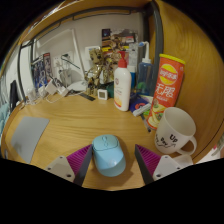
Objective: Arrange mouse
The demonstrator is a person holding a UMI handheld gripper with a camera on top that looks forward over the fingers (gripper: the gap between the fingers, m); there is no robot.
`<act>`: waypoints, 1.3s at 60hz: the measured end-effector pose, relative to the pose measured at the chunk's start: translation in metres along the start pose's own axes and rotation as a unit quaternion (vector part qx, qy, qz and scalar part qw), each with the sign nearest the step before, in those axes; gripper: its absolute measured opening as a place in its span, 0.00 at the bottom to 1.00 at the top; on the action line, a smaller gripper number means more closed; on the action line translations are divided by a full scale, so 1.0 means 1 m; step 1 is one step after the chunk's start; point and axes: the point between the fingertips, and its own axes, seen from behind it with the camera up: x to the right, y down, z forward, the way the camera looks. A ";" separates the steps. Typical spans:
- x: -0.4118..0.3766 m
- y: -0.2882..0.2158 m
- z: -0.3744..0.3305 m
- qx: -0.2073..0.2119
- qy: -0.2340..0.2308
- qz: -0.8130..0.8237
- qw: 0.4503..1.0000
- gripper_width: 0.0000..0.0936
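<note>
mouse position: light blue mouse (pixel 109 155) sits on the wooden desk (pixel 70 118), between my fingers and slightly ahead of the tips.
axis: long axis looks roughly in line with my fingers, running straight away from me, so the pads would meet its flanks.
my gripper (pixel 108 164): spread wide, a gap visible at each side of the mouse, not pinching anything.
neighbours: white mug (pixel 176 131) near my right finger; grey mouse mat (pixel 26 136) off to the left.
hidden: near end of mouse cut off below; whether the pads touch it, hard to tell.
</note>
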 end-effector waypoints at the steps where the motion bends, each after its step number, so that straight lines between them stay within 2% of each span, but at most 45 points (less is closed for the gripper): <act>1: -0.002 -0.001 0.000 -0.001 -0.001 0.002 1.000 0.91; 12: -0.002 0.000 -0.005 -0.005 0.009 0.012 1.000 0.85; 17: -0.002 0.000 -0.008 -0.004 0.014 0.014 1.000 0.77; 18: -0.003 -0.001 -0.009 -0.003 0.016 0.014 1.000 0.78; 19: -0.004 -0.001 -0.011 -0.003 0.017 0.015 1.000 0.70; 22: -0.002 0.000 -0.007 0.000 0.021 0.019 1.000 0.63; 23: -0.001 0.000 -0.008 0.001 0.023 0.020 1.000 0.55; 28: -0.003 0.002 -0.010 0.003 0.028 0.024 0.999 0.52; 31: -0.002 0.003 -0.008 0.001 0.032 0.024 0.999 0.47; 32: -0.002 0.003 -0.008 -0.001 0.032 0.022 0.999 0.42; 38: -0.006 0.003 -0.008 -0.017 0.033 0.030 0.999 0.38; 40: -0.004 0.002 -0.004 -0.018 0.036 0.030 0.999 0.33; 53: -0.017 -0.024 0.011 -0.022 0.065 0.042 0.997 0.33; 62: -0.059 -0.109 -0.012 0.025 0.091 0.043 0.995 0.33; 71: -0.161 -0.193 -0.055 0.075 0.081 0.042 0.993 0.33; 78: -0.266 -0.215 -0.073 0.090 0.052 0.030 0.994 0.33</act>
